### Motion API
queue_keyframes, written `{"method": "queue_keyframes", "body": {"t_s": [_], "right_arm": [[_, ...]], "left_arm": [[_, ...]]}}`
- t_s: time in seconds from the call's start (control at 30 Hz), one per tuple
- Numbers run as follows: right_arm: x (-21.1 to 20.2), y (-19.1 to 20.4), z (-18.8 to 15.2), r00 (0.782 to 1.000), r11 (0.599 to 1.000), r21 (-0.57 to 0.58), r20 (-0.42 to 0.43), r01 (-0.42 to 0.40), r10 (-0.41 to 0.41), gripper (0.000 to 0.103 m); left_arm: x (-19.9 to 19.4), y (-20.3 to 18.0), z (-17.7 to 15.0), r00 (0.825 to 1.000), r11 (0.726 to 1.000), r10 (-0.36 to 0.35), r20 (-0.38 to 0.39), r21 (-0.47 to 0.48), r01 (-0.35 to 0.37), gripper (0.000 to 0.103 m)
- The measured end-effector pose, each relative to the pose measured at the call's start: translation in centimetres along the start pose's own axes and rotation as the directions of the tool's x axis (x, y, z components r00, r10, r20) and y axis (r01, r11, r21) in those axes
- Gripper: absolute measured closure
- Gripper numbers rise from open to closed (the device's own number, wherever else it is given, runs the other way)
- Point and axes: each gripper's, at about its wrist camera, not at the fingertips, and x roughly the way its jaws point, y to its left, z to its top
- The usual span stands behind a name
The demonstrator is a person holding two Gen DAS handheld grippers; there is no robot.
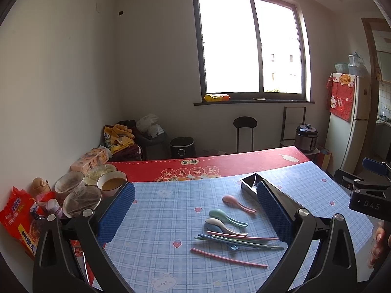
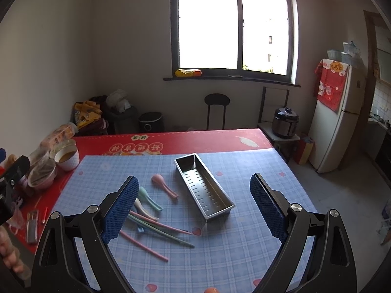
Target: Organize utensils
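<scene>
Slotted rectangular steel tray (image 2: 205,188) beside smooth pastel spoons (image 2: 149,200) and slender chopsticks (image 2: 158,229).

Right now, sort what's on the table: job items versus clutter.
Job: pastel plastic soup spoons, pastel plastic chopsticks, perforated steel utensil tray.
Clutter: white bowl of brown liquid, film-covered glass bowls, red noodle packet, tissue pack.
</scene>
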Motion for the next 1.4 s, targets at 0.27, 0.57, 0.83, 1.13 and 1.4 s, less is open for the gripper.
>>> {"method": "queue_keyframes", "body": {"t_s": [0.27, 0.57, 0.83, 1.13, 1.4], "right_arm": [[-0.16, -0.28, 0.07, 1.000, 1.000, 0.001, 0.005, 0.001, -0.001, 0.014], [-0.09, -0.32, 0.17, 1.000, 1.000, -0.001, 0.005, -0.001, 0.001, 0.014], [-0.08, -0.37, 0.21, 1.000, 1.000, -0.002, 0.006, 0.000, 0.000, 0.014], [0.08, -0.32, 0.29, 1.000, 1.000, -0.004, 0.001, -0.002, 0.002, 0.014], [0.50, -0.23, 0.23, 1.000, 1.000, -0.012, -0.007, -0.014, 0.014, 0.014]], "left_arm": [[0.15, 0.01, 0.02, 1.000, 1.000, -0.005, 0.000, 0.001, 0.005, 0.005], [0.18, -0.02, -0.08, 1.000, 1.000, -0.003, 0.000, -0.002, 0.003, 0.005], [0.24, 0.01, -0.12, 1.000, 1.000, -0.004, 0.001, -0.003, 0.004, 0.005], [0.17, 0.11, -0.38, 1.000, 1.000, -0.010, -0.005, -0.007, 0.010, 0.005], [0.52, 0.08, -0.41, 1.000, 1.000, 0.005, -0.022, -0.019, -0.006, 0.005]]}}
